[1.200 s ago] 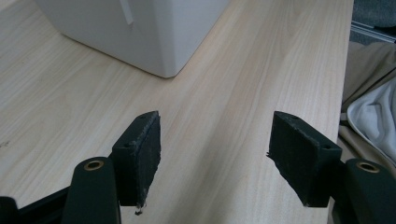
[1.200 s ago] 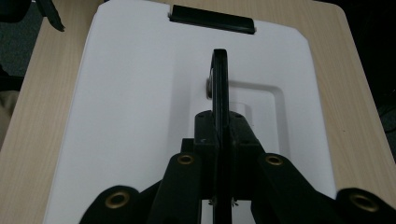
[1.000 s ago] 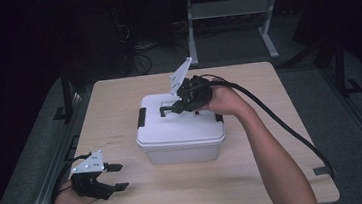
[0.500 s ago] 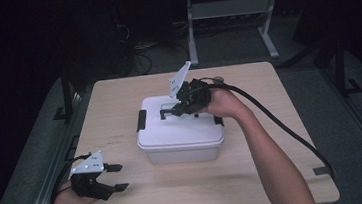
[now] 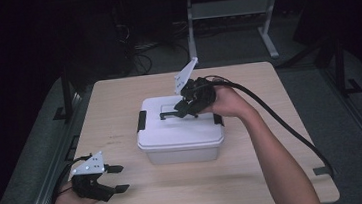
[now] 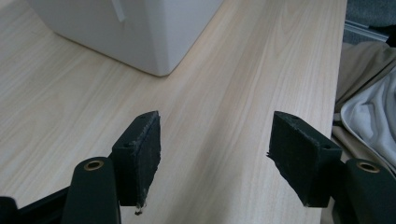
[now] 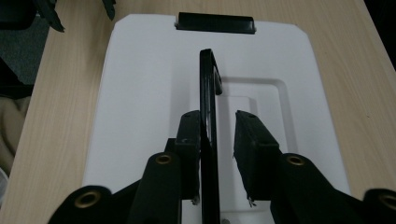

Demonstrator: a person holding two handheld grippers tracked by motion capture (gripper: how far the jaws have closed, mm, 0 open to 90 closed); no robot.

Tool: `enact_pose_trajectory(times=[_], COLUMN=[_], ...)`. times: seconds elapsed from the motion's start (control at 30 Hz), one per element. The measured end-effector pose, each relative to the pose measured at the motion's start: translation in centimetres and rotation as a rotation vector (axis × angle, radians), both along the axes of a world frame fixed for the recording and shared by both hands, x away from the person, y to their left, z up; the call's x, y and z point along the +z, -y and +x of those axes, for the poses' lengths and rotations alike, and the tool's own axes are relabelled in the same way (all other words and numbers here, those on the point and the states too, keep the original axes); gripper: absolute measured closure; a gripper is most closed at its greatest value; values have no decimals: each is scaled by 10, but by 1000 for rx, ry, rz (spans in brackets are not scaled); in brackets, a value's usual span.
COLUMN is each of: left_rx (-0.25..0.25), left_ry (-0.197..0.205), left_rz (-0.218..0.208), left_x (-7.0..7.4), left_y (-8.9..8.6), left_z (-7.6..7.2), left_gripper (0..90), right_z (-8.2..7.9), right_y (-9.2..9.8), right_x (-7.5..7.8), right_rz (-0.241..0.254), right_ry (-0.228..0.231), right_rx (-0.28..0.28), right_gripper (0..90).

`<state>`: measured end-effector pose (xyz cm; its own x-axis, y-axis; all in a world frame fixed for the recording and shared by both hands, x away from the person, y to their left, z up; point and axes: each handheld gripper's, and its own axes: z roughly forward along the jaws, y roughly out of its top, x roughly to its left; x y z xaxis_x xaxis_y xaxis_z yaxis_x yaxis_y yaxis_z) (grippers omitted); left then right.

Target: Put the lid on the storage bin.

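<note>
My right tool (image 5: pixel 172 114) sat over the top of the white lidded box (image 5: pixel 180 142), which stood near the middle of the bench (image 5: pixel 257 185), a little closer to the far edge than to mine. The box's black carry handle (image 7: pixel 208 121) was standing up on edge between the jaws, running straight away from the camera in the right gripper view toward the black latch (image 7: pixel 215 22) at the far end of the lid. The jaws had just been opening: one pad (image 7: pixel 189 140) was against the handle's side, while the other pad (image 7: pixel 250 144) stood clear of it with white lid showing in the gap, so the grip was off and the handle merely stood between them. Another black latch (image 5: pixel 141 121) showed on the box's left end in the high view, and the tool's cable (image 5: pixel 281 122) trailed off toward the bench's right edge. My left tool (image 5: pixel 117 178) was down by the near left corner of the bench, well apart from the box, jaws standing wide with nothing in them. In the left gripper view there was bare wood between its pads (image 6: pixel 140 154) and the box's lower corner (image 6: pixel 159 65) farther off.
</note>
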<state>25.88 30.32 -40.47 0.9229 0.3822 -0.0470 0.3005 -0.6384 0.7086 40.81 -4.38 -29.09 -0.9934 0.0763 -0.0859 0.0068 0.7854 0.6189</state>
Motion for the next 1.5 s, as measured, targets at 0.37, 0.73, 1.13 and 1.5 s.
enact_pose_trajectory(times=[0.37, 0.73, 1.13, 1.5], left_rx=[-3, -3, -6, 0], left_ry=[4, 1, 2, 0], left_rz=[-9, -11, -26, -25], left_x=[2, 2, 2, 2], left_y=[3, 3, 2, 1], left_z=[-3, 0, 1, 1], left_gripper=[332, 329, 321, 318], right_z=[-9, -11, -19, -24], right_y=[9, 28, 49, 61], right_x=[5, -1, 6, 6], right_rz=[46, 35, 31, 46], right_ry=[7, -24, -10, -11], right_rx=[-27, -72, -104, -120], right_gripper=[613, 590, 542, 512])
